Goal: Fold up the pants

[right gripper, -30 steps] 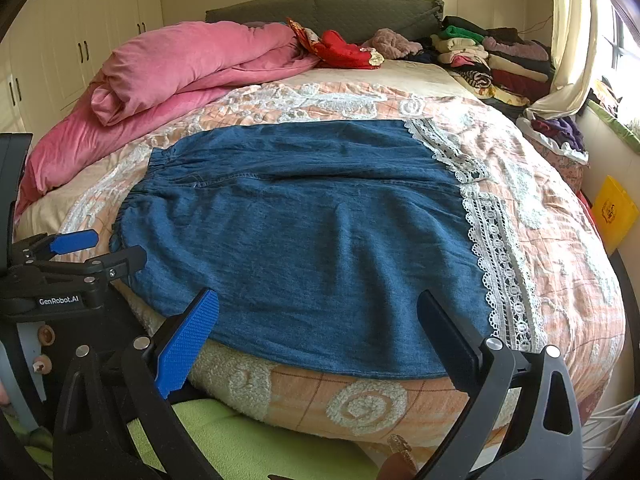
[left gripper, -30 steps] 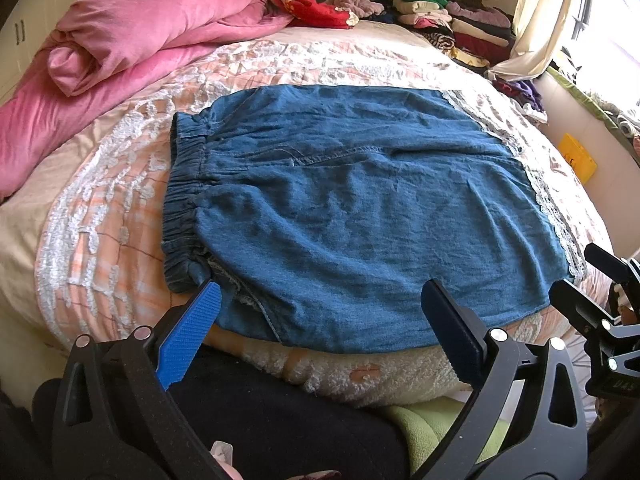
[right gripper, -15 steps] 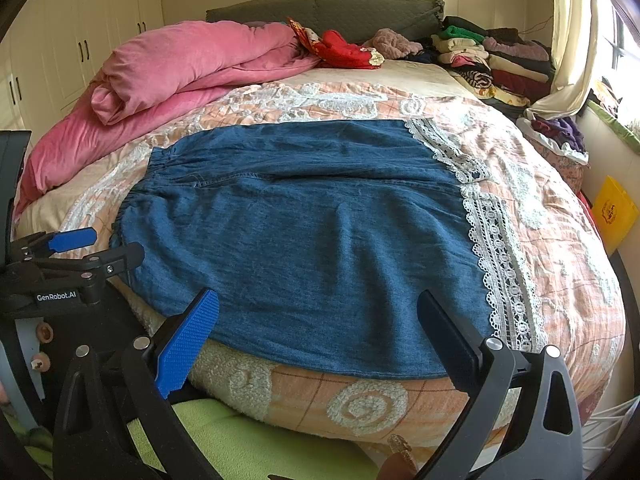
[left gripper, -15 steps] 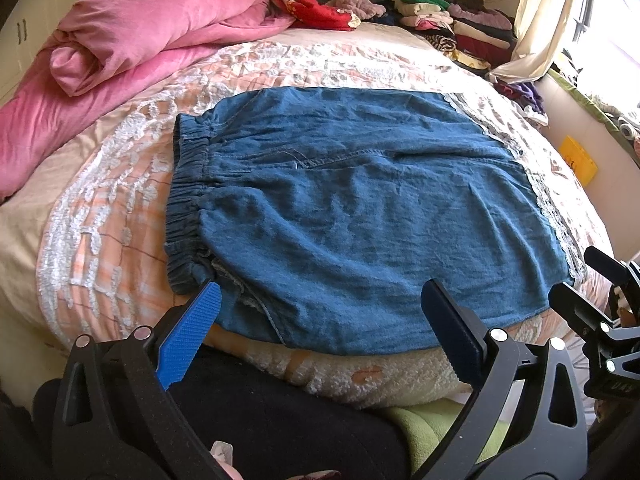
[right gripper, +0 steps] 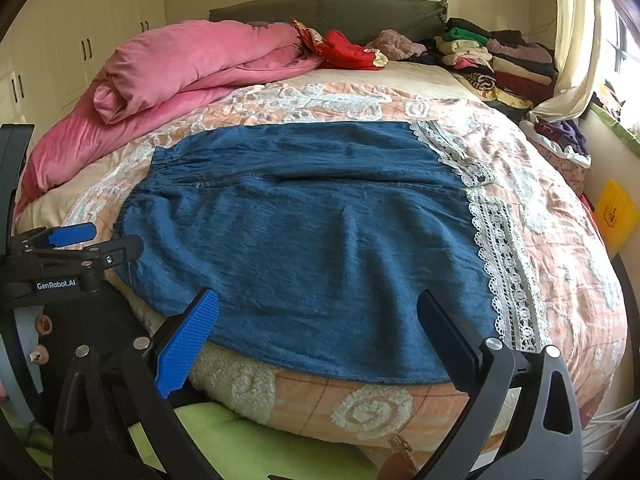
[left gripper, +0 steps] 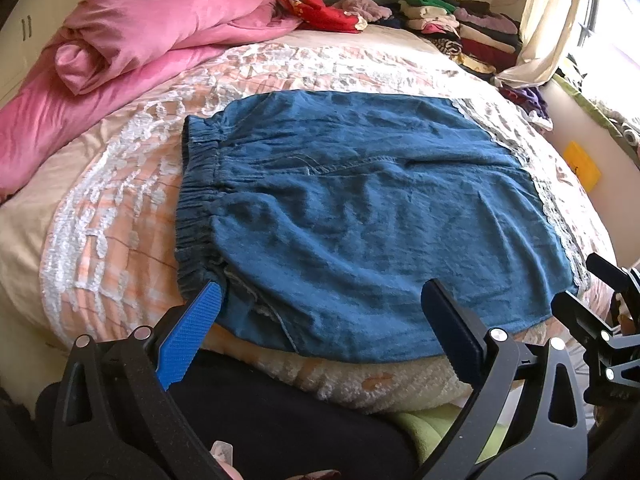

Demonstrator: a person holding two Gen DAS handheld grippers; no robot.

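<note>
Blue denim pants (left gripper: 360, 216) lie flat across the bed, elastic waistband at the left, lace-trimmed hems at the right; they also show in the right wrist view (right gripper: 312, 236). My left gripper (left gripper: 320, 300) is open and empty just short of the near edge by the waistband end. My right gripper (right gripper: 316, 312) is open and empty at the near edge toward the hem end. Each gripper shows in the other's view: the right one at the far right (left gripper: 600, 308), the left one at the far left (right gripper: 80, 244).
A rolled pink duvet (right gripper: 180, 76) lies at the back left of the bed. Red clothes (right gripper: 344, 48) and stacks of folded garments (right gripper: 496, 64) sit by the headboard at the back right. A peach lace-patterned bedspread (right gripper: 560, 248) covers the bed. A window and curtain are on the right.
My left gripper has moved slightly forward to the pants' near edge by the waistband. The right gripper and the pants have hardly moved.
</note>
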